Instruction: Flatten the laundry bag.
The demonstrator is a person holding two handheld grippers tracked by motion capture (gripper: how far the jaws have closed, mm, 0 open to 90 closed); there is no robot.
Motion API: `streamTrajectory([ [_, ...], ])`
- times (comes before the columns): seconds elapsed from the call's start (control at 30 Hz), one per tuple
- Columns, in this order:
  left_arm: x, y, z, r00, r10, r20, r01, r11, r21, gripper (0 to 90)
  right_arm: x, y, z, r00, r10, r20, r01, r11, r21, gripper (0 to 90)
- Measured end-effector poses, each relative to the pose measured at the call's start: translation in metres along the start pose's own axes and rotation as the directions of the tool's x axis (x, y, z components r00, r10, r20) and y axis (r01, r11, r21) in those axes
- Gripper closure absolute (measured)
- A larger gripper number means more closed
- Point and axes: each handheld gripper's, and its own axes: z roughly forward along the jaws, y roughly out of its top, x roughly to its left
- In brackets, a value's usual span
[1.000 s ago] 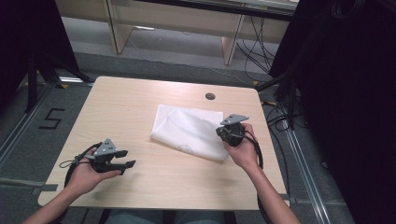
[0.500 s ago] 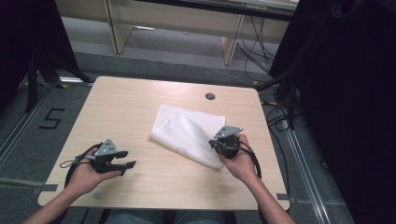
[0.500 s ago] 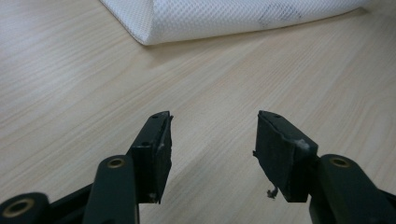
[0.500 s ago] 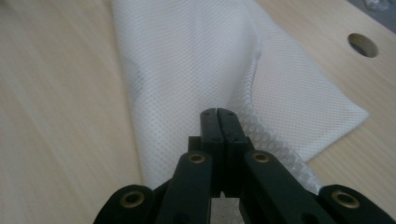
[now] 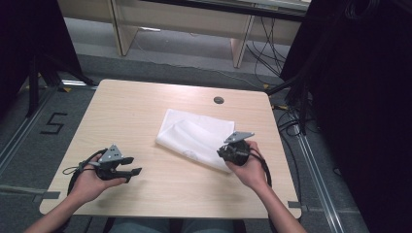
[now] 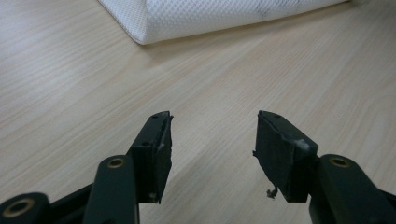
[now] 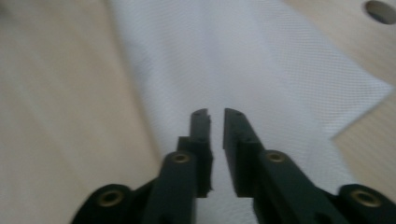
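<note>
Right gripper over the white mesh cloth

The folded cloth lies right of the table's middle; the right jaws, just opening, show a narrow empty gap above its near edge. Left gripper gapes wide near the front-left corner.

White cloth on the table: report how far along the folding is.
Done: the white cloth lies partly folded, one layer doubled over, on the table. In hand: the right gripper is at the cloth's near right edge; its jaws have just been opening, a narrow gap with nothing between them. The left gripper rests open, apart from the cloth. Left: gripping an edge and finishing the fold, probably.
</note>
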Motion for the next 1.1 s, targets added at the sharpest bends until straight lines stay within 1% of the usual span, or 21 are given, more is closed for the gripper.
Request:
streamTrajectory([
  [0.03,0.0,0.0,0.0,1.0,0.002,0.002,-0.002,1.0,0.0,45.2,-0.009,0.003,0.002,0.9996,0.016,0.025,-0.016,1.0,-0.005,70.2],
  [0.07,0.0,0.0,0.0,1.0,0.002,0.002,-0.002,1.0,0.0,45.2,-0.009,0.003,0.002,0.9996,0.016,0.025,-0.016,1.0,-0.005,70.2],
  [0.1,0.0,0.0,0.001,1.0,0.0,-0.001,0.0,1.0,-0.006,45.2,-0.026,0.009,0.01,0.9974,0.048,0.055,-0.049,0.999,0.015,62.3],
  [0.13,0.0,-0.001,0.001,1.0,-0.002,-0.001,0.002,1.0,-0.005,45.2,-0.034,0.011,0.017,0.9961,0.059,0.066,-0.06,0.998,0.011,58.8],
  [0.17,0.0,-0.001,0.001,1.0,-0.002,0.0,0.002,1.0,-0.006,45.1,-0.039,0.012,0.024,0.9939,0.095,0.055,-0.097,0.995,0.029,55.1],
  [0.2,0.002,0.0,0.0,0.9997,0.025,-0.001,-0.025,0.9997,0.006,45.1,-0.043,0.013,0.028,0.9945,0.094,0.046,-0.097,0.993,0.064,52.7],
  [0.23,0.002,0.0,0.0,0.9997,0.025,-0.001,-0.025,0.9997,0.006,45.0,-0.043,0.013,0.028,0.9945,0.094,0.046,-0.097,0.993,0.064,52.7],
  [0.3,0.003,0.0,-0.001,0.9995,0.033,0.0,-0.033,0.9994,0.006,45.0,-0.051,0.014,0.046,0.992,0.115,0.051,-0.118,0.991,0.061,49.6],
  [0.33,0.003,0.0,-0.001,0.9996,0.027,0.001,-0.027,0.9996,0.008,44.9,-0.057,0.014,0.056,0.993,0.113,0.034,-0.116,0.987,0.107,48.5],
  [0.4,0.003,0.0,-0.001,0.9994,0.033,0.006,-0.033,0.9994,0.013,44.9,-0.058,0.013,0.062,0.9924,0.117,0.037,-0.12,0.987,0.11,48.2],
  [0.43,0.003,-0.001,-0.001,0.9994,0.035,0.007,-0.035,0.9993,0.015,44.9,-0.058,0.013,0.065,0.9886,0.146,0.035,-0.15,0.979,0.14,47.9],
  [0.47,0.0,-0.001,0.001,0.9999,-0.004,0.011,0.004,1.0,-0.001,44.8,-0.06,0.012,0.069,0.9917,0.122,0.043,-0.127,0.981,0.147,48.0],
  [0.5,0.001,-0.001,0.0,0.9999,0.013,0.01,-0.013,0.9999,0.004,44.8,-0.06,0.011,0.074,0.9929,0.106,0.055,-0.114,0.98,0.164,48.6],
  [0.57,0.001,0.0,0.0,0.9996,0.026,0.007,-0.026,0.9997,-0.005,44.7,-0.058,0.009,0.078,0.9897,0.138,0.038,-0.143,0.969,0.201,53.2],
  [0.6,0.001,0.0,0.0,0.9996,0.026,0.007,-0.026,0.9997,-0.005,44.8,-0.058,0.009,0.078,0.9897,0.138,0.038,-0.143,0.969,0.201,53.2],
  [0.63,0.001,0.0,0.0,0.9994,0.034,0.006,-0.034,0.9994,0.008,44.8,-0.059,0.008,0.081,0.9935,0.111,0.023,-0.114,0.978,0.177,62.8],
  [0.7,0.001,0.0,0.001,0.9995,0.029,0.009,-0.029,0.9996,0.006,44.7,-0.056,0.009,0.079,0.9924,0.122,0.018,-0.123,0.971,0.203,66.8],
  [0.73,0.001,0.0,0.0,0.9994,0.036,0.002,-0.036,0.9992,0.015,44.8,-0.053,0.011,0.079,0.9966,0.082,0.005,-0.081,0.975,0.208,74.7],
  [0.9,0.001,0.0,0.0,0.9989,0.047,0.002,-0.047,0.9988,0.016,44.8,-0.05,0.013,0.08,0.9978,0.066,-0.001,-0.065,0.973,0.221,81.2],
  [0.93,0.001,0.0,0.0,0.9995,0.031,0.01,-0.031,0.9994,0.017,44.7,-0.049,0.014,0.08,0.9996,0.026,0.014,-0.028,0.975,0.222,86.4],
  [1.1,0.001,0.0,0.001,0.9995,0.029,0.011,-0.029,0.9996,0.005,44.8,-0.045,0.015,0.077,0.9995,0.021,0.024,-0.026,0.974,0.223,89.6],
])
